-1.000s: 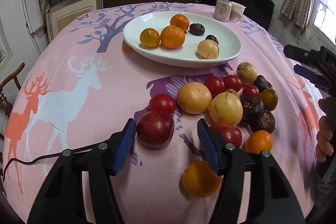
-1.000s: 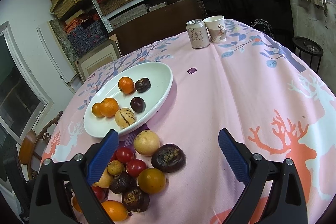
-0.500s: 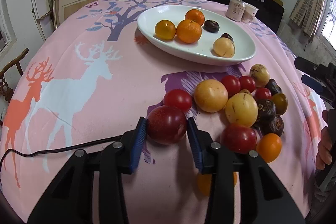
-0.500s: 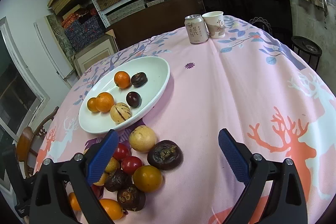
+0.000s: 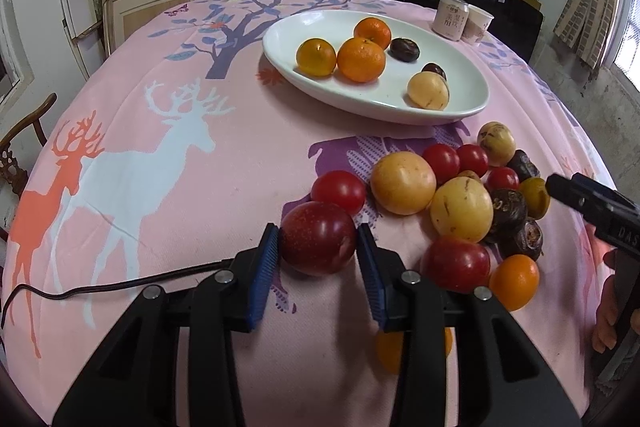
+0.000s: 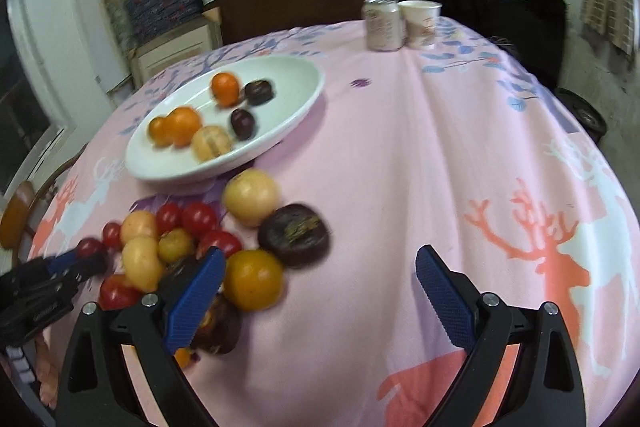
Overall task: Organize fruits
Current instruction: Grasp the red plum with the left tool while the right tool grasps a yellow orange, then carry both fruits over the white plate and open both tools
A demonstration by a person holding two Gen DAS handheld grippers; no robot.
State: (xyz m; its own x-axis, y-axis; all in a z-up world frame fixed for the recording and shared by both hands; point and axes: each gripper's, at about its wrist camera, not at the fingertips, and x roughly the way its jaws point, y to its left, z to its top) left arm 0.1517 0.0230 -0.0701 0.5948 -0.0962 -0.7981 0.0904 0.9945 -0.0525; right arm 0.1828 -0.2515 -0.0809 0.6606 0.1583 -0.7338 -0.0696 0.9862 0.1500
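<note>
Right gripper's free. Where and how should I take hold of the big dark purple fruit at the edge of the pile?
Grip the dark purple fruit across its widest middle, coming from above on its open right side. It looks squat and round, and neighbours crowd its left: the orange fruit and yellow fruit. The right gripper is wide open.

Your right wrist view is smeared by motion, so the fruits in the white plate (image 6: 304, 95) and the print on the can (image 6: 382, 25) and paper cup (image 6: 420, 23) cannot be made out there. In your left wrist view an orange fruit (image 5: 390, 351) is mostly hidden under the right-hand finger of the left gripper (image 5: 318, 261), and the right gripper (image 5: 592, 211) is cut off by the picture's right edge, with only a sliver of the hand behind it showing. The left gripper's blue pads cover both flanks of the red plum (image 5: 318, 237), and in the right wrist view a dark fruit (image 6: 218, 327) sits half hidden behind the right gripper's left finger.
</note>
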